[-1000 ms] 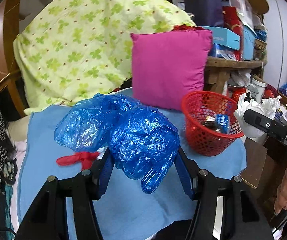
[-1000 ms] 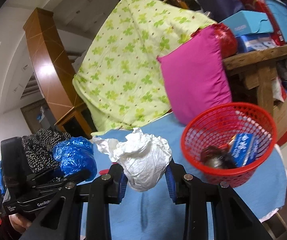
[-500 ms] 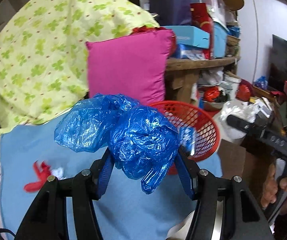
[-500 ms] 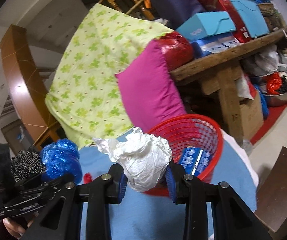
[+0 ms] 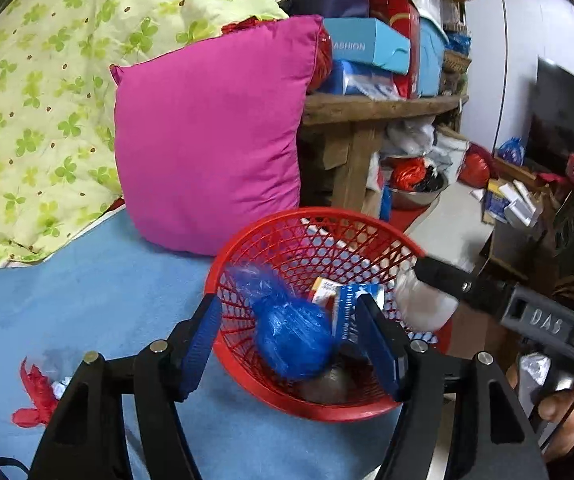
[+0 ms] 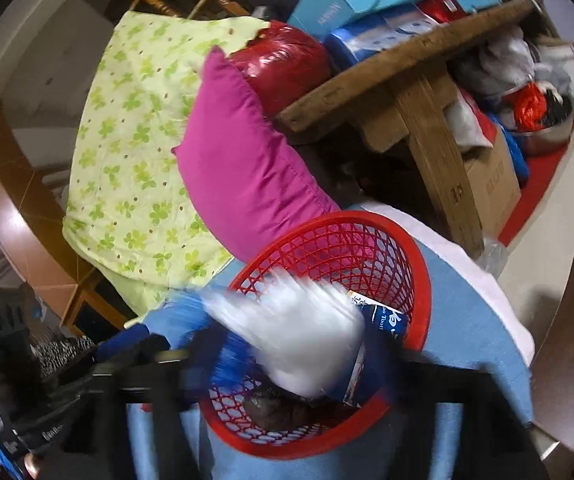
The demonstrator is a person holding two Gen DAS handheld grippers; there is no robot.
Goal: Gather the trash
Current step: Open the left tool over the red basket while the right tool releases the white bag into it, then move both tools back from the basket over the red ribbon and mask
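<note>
A red mesh basket stands on the blue cloth; it also shows in the right wrist view. My left gripper is open above the basket, and the blue plastic bag lies loose between its fingers, inside the basket. My right gripper hangs over the basket with a blurred white crumpled bag between its fingers; whether they still hold it is unclear. The white bag also shows at the basket's right rim in the left wrist view. A blue packet and dark trash lie in the basket.
A red scrap lies on the blue cloth at the left. A magenta pillow and a green-patterned sheet stand behind the basket. A wooden bench loaded with boxes is at the right.
Both grippers moved over the red basket. My left gripper opened and the blue bag dropped into the basket. The white bag in my right gripper is blurred in motion.
</note>
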